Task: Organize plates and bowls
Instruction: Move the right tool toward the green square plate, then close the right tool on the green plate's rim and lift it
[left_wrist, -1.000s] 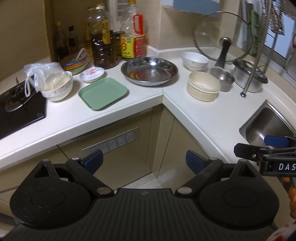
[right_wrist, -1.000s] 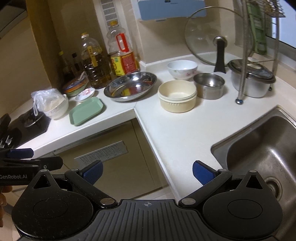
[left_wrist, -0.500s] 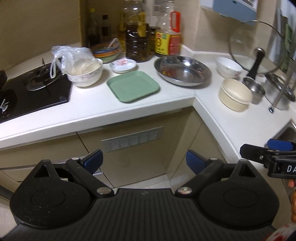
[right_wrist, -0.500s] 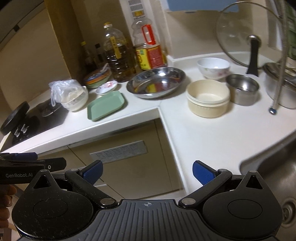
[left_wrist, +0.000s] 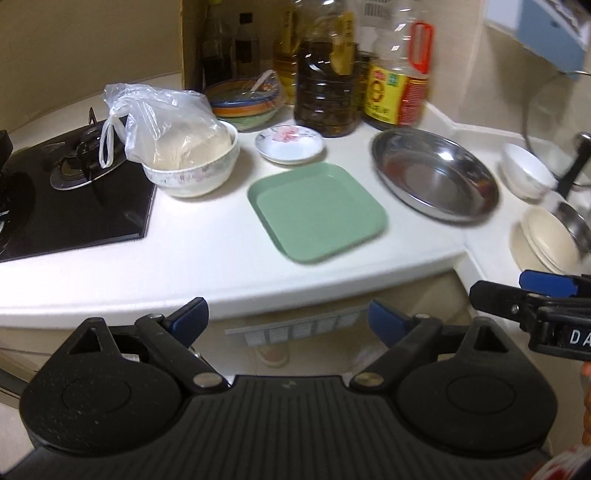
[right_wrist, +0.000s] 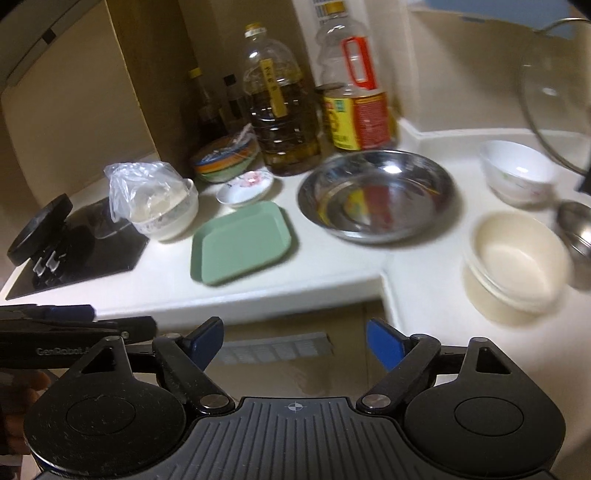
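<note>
Tools, left (left_wrist: 288, 319) and right (right_wrist: 294, 338), gape empty before a flat square green plate (left_wrist: 317, 212).

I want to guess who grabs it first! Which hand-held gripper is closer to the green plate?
Left, probably. The left hand-held gripper faces the green plate nearly straight on; the right hand-held gripper sits off toward the plate's right.

The left gripper (left_wrist: 288, 319) hangs empty with jaws apart before the worktop (left_wrist: 207, 258), facing the green plate (left_wrist: 317, 212).
</note>
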